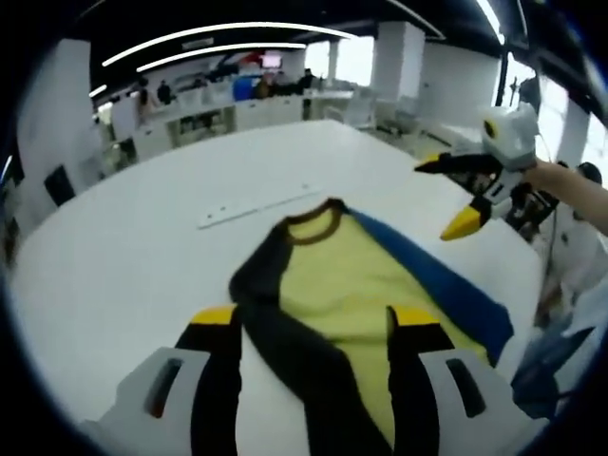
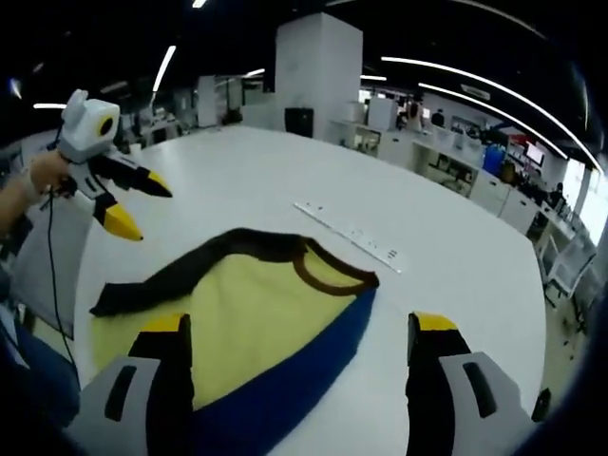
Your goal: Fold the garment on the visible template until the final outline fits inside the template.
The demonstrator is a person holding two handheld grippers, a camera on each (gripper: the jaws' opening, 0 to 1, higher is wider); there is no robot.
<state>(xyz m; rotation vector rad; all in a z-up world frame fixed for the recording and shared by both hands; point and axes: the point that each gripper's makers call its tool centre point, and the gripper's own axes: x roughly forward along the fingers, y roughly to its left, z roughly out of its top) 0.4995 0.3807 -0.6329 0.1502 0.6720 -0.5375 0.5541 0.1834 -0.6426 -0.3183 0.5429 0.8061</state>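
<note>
- Where the left gripper view begins, the left claw [image 1: 313,332] rises from the lower edge, its yellow-tipped jaws spread wide and released, straddling the garment [image 1: 351,285] with nothing between them.
- Garment: a yellow shirt with a brown collar, one dark sleeve [image 1: 285,323] folded across the body and a blue sleeve [image 1: 446,275] along the far side; it lies flat on the white table [image 1: 123,247].
- Behind the collar, a pale ruler-like strip [image 1: 256,207] rests on the table, apart from the garment.
- At the right of this view, a person's hand [image 1: 541,176] holds the right claw [image 1: 454,195] above the table beyond the blue sleeve, its jaws parted and empty.
- Right gripper view: the left claw [image 2: 144,204] hovers at the left, held by a hand [image 2: 43,171], jaws apart.
- Centre: the garment [image 2: 247,313] lies between the right claw's [image 2: 299,328] spread, released jaws.
- Right: the strip [image 2: 347,235] lies on the table [image 2: 456,256]; beyond it, an open-plan office with desks and ceiling light strips.
</note>
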